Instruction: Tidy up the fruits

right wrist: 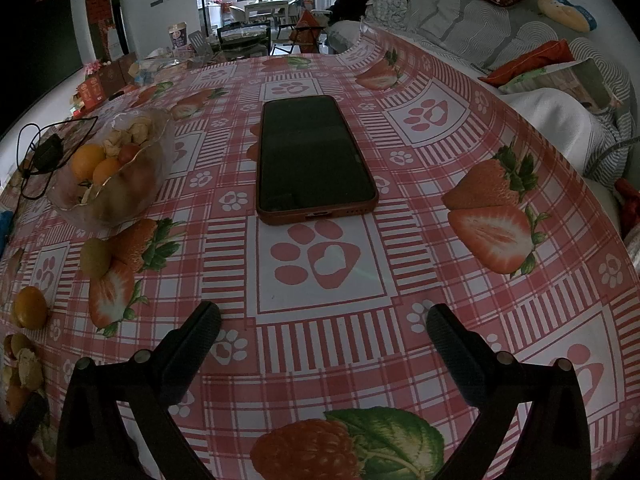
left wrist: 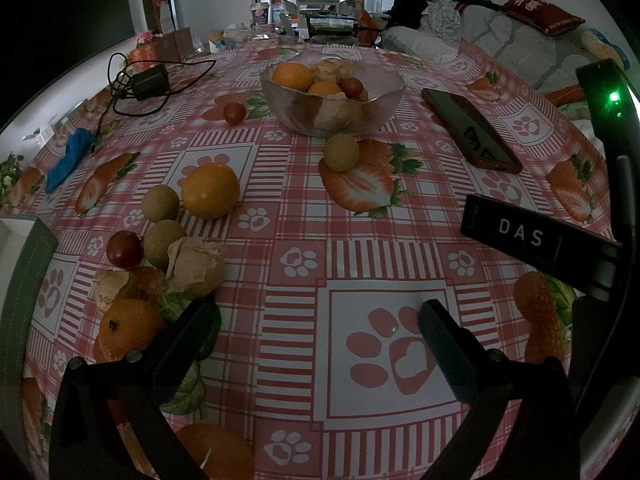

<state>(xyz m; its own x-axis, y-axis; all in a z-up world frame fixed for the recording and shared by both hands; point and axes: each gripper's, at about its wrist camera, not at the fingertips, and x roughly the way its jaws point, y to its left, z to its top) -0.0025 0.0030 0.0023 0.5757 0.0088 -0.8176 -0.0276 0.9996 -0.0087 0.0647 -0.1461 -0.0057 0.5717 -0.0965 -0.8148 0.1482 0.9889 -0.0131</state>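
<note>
Fruit (left wrist: 211,189) should be lifted gently into the bowl (left wrist: 384,96); both the left gripper (left wrist: 316,320) and right gripper (right wrist: 323,322) are held apart, empty.

Left claw (left wrist: 316,320) and right claw (right wrist: 323,320) both hover low, fingers spread, empty.

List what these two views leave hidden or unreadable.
- Bowl bottom, both views: piled fruit and frosted glass blur the contents.
- Orange, left view: cut by the bottom edge and left gripper.
- Fruit cluster, right view: cropped and squashed at the rim.
- Phone screen: dark.
</note>
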